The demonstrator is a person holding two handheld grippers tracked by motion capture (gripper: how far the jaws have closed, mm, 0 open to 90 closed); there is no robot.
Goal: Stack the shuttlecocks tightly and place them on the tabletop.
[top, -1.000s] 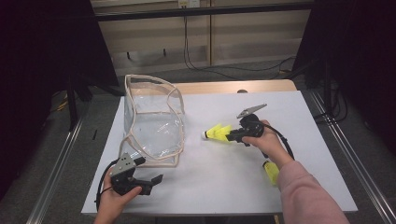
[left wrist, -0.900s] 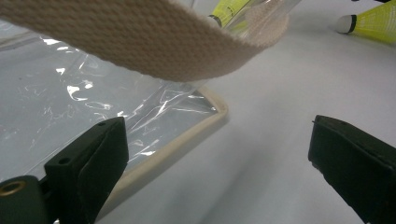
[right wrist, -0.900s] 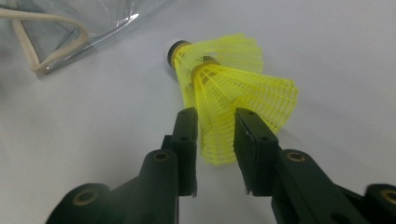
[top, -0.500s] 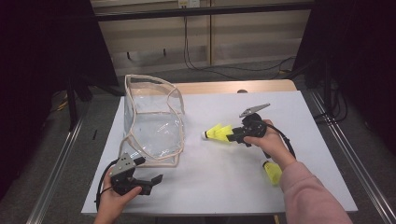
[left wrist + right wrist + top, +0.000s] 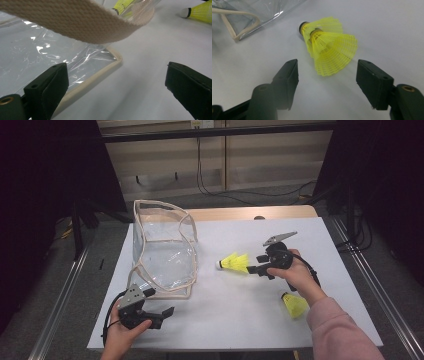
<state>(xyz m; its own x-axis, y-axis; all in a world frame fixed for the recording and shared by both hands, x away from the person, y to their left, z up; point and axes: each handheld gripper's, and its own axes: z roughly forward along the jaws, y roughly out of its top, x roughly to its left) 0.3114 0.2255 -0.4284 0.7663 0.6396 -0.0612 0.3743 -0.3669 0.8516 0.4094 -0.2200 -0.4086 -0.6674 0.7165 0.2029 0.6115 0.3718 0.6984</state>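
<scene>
Yellow shuttlecock (image 5: 328,47) on worktop (image 5: 240,315), outside clear bag (image 5: 162,252); right gripper (image 5: 327,75) jaws just opening, empty; left gripper (image 5: 116,82) wide open, empty; bagging both shuttlecocks remains.

Yellow shuttlecocks (image 5: 328,47) nested, lying on white table, near bag.

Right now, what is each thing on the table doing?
Clear bag: standing up, mouth open, strap drooping.
Shuttlecocks by the gripper: two nested, lying on their side, not held.
Other shuttlecock: lying loose near the sleeve.
Right gripper: open, jaws have just been opening, nothing pinched.
Left gripper: open, next to the bag's corner.
</scene>
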